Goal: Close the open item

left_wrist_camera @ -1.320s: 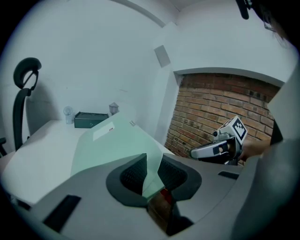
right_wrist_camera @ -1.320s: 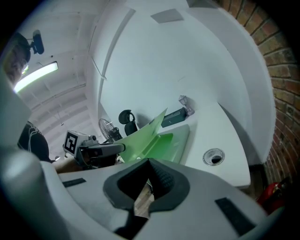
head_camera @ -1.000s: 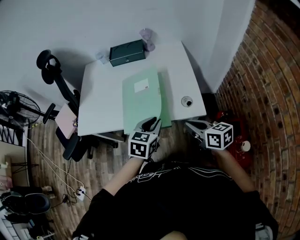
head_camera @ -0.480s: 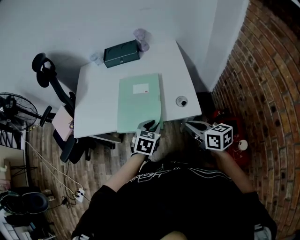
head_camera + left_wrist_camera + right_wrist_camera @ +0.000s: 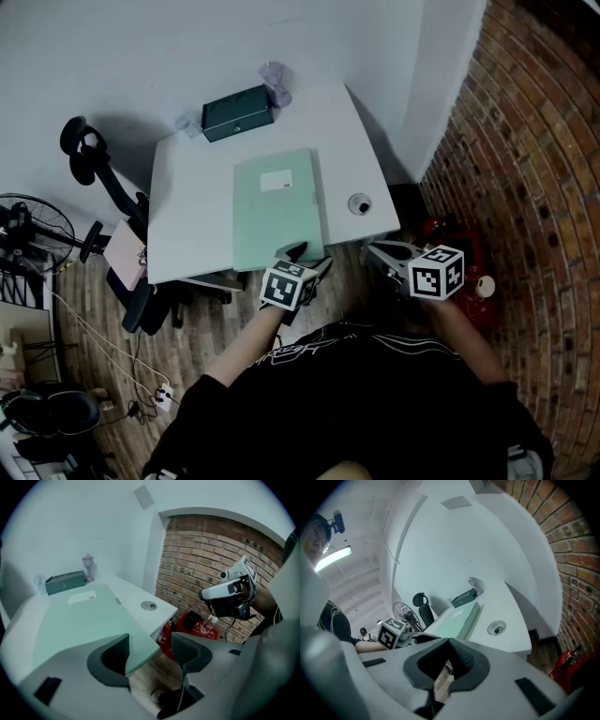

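Cool, even, dimmish light. Strip lamp [image 5: 335,557] glares top-left in right gripper view. Office chair [image 5: 80,142] casts soft shadow on wall. Strong fisheye bend w/ dark vignette at edges; left claw [image 5: 151,644] soft-focus.

The folder [image 5: 278,211] is lying flat mid-tabletop [image 5: 192,216], the box [image 5: 237,113] sitting behind it, the cable hole [image 5: 359,203] lying just right.

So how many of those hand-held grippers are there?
2. The left hand-held gripper, jaws just opened, green folder's corner between them; the right hand-held gripper, shut, off the desk's near edge. None seems hidden.
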`<state>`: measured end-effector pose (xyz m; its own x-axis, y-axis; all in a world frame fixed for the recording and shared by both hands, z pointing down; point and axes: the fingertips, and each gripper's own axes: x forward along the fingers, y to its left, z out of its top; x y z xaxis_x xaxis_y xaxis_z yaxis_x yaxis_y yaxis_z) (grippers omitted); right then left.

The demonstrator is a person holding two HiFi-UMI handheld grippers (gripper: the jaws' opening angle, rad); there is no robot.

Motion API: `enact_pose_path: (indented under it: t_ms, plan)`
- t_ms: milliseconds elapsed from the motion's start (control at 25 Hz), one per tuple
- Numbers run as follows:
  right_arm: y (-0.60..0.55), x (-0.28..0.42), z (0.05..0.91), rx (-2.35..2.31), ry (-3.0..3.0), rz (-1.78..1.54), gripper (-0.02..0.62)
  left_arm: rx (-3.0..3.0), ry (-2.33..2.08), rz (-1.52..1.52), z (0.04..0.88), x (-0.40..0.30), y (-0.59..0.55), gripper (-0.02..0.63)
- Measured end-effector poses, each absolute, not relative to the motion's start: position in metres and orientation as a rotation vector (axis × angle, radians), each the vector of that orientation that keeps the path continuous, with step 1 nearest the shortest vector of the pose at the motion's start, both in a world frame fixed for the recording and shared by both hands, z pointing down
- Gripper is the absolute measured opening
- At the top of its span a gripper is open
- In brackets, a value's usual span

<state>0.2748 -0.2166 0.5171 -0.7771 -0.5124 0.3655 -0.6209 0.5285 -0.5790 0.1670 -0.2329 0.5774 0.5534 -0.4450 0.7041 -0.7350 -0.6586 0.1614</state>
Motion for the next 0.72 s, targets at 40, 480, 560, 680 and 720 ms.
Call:
enact_pose_path:
  t_ms: [40,480,560,680,720]
  plan:
    - [-0.216,0.273,0.514,0.973,-2.624,1.077,0.002,2.368,-0.953,0.878,0.573,0.166,-0.233,0.285]
    - [-0.182,0.223,0.433,0.833,-2.878,0.93,0.002,2.504,-0.925,0.381,0.455,0.134,-0.197,0.254]
    - [-0.17,0.213,0.414,0.815,-2.929,0.905,0.002,2.513,-0.926,0.308,0.434,0.121,-0.182,0.205]
    - [-0.149,0.194,0.393,0.763,-2.993,0.865,0.002,2.545,-0.909,0.223,0.409,0.105,-0.157,0.138]
    - [-0.141,0.187,0.388,0.741,-3.011,0.849,0.002,2.555,-0.903,0.2,0.403,0.1,-0.147,0.11]
